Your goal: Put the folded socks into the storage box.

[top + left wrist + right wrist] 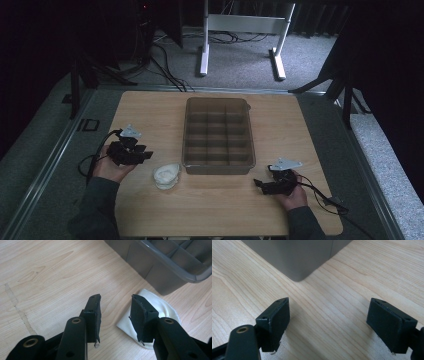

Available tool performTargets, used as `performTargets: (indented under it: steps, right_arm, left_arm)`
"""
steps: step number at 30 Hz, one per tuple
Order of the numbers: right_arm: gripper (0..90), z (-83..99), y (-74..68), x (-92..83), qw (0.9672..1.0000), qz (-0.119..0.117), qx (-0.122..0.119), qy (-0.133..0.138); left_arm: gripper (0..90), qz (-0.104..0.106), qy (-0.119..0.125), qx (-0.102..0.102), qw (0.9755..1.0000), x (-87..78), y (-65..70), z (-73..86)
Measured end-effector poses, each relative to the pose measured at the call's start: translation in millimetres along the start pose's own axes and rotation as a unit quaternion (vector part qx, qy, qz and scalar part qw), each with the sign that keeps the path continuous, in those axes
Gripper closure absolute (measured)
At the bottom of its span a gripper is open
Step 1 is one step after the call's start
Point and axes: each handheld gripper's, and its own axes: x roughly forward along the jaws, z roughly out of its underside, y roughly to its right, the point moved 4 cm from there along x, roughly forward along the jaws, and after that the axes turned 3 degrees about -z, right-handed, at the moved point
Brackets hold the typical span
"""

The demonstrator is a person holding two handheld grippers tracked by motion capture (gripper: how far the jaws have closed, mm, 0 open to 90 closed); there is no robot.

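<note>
Beside the divided bin (pixel 218 167), both claws gape empty near a white, perhaps cloth, bundle (pixel 166 175).

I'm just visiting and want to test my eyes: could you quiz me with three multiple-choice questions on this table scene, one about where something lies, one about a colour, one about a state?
1. Where does the white cloth lie?
A. Inside the grey divided bin
B. On the table beside the bin's near left corner
C. Between the right gripper's jaws

2. What colour is the divided bin?
A. Grey
B. Red
C. Yellow

3. How do the jaws of the right gripper stand?
A. Clamped on the cloth
C. Wide apart with bare wood between them
B. Shut tight together

Answers: 1 B, the high view shows the cloth on the wooden table just outside the bin. 2 A, its walls are grey in every view. 3 C, the right gripper view shows only tabletop between the pads.
</note>
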Motion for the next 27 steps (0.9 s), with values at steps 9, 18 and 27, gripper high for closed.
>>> performTargets:
  steps: [9,18,27]
  right_arm:
    - [18.4,0.0,0.1,0.0,1.0,0.0,-0.001,0.0]
    - [18.4,0.0,0.0,0.0,1.0,0.0,0.0,0.0]
    - [18.3,0.0,0.1,0.0,1.0,0.0,-0.001,0.0]
  left_arm:
    - [59.4,0.005,-0.024,0.039,0.999,-1.7,6.0,-1.9]
    - [59.4,0.022,-0.047,0.073,0.996,2.9,14.3,-5.0]
    - [59.0,0.034,-0.078,0.106,0.9907,11.4,20.6,-4.1]
